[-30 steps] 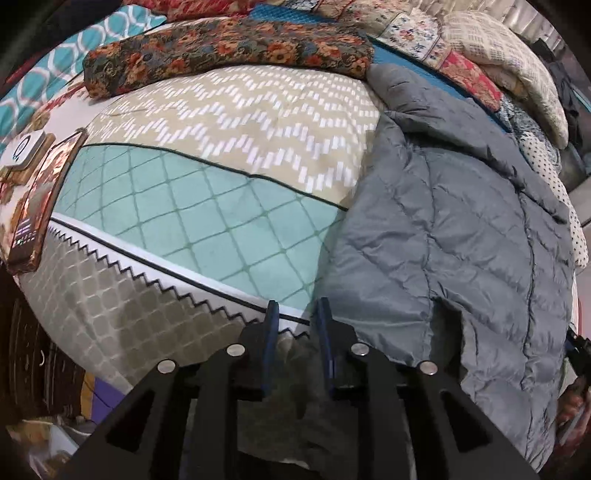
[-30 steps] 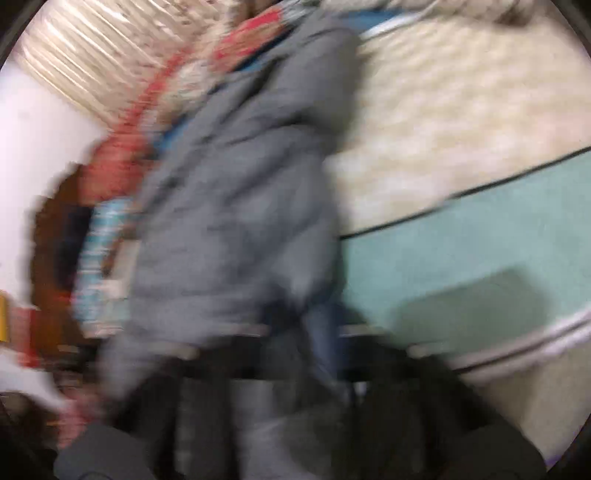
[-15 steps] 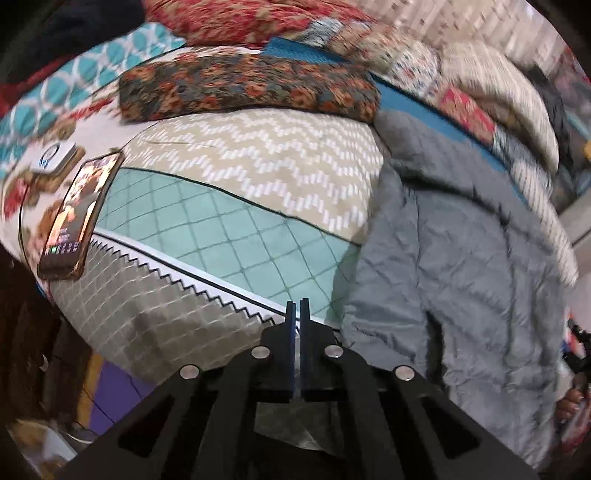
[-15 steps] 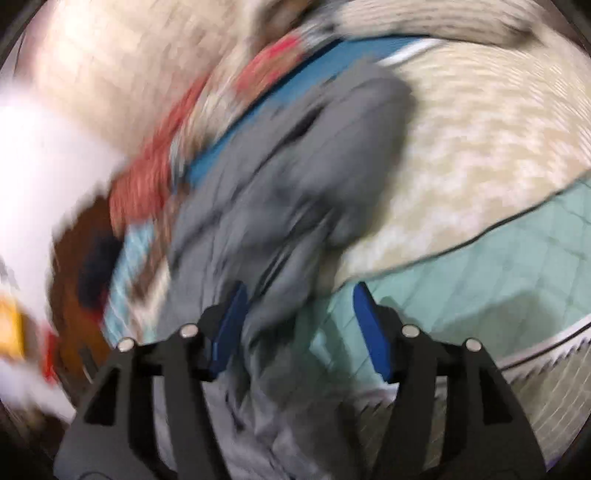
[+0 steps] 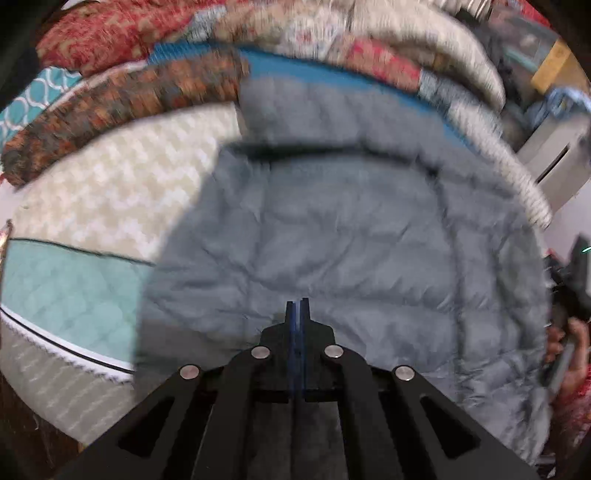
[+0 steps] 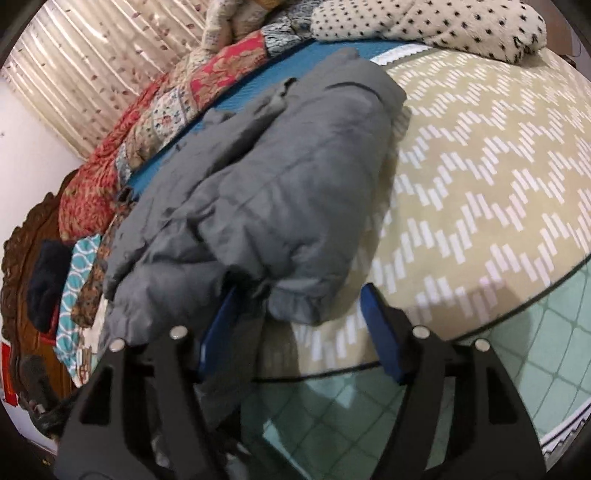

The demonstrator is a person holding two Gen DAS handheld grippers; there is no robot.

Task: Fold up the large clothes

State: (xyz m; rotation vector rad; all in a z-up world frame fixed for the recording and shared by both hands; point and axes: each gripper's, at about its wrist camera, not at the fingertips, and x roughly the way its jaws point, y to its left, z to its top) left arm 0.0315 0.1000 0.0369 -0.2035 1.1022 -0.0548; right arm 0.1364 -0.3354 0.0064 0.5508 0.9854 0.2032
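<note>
Swung right since half a second back, so that the left wrist view now looks over the grey quilted jacket (image 5: 332,240) rather than the patterned bedspread (image 5: 74,291). Blurred with motion on that side, sharper on the right.

Largest first: one bedspread (image 6: 480,166), in cream zigzag and mint bands. One jacket (image 6: 258,192), lying along its far edge beside the pile of patterned pillows, already bunched double at the near end. One spotted pillow (image 6: 424,26) behind. Two tongs.

Left gripper (image 5: 295,314) pressed fully closed above the jacket's lower part; cannot tell whether any cloth is nipped between the pads. Right gripper (image 6: 301,295) spread wide, straddling the bunched cuff or hem without biting.

Likely mid-fold. To do it well:
- Close the right tongs on the whole thickness of the roll, not on the slippery outer shell alone.
- Lift both ends level.
- Carry the fold across slowly.
- Press the air out before letting go, or expect the puffy filling to spring open again.
</note>
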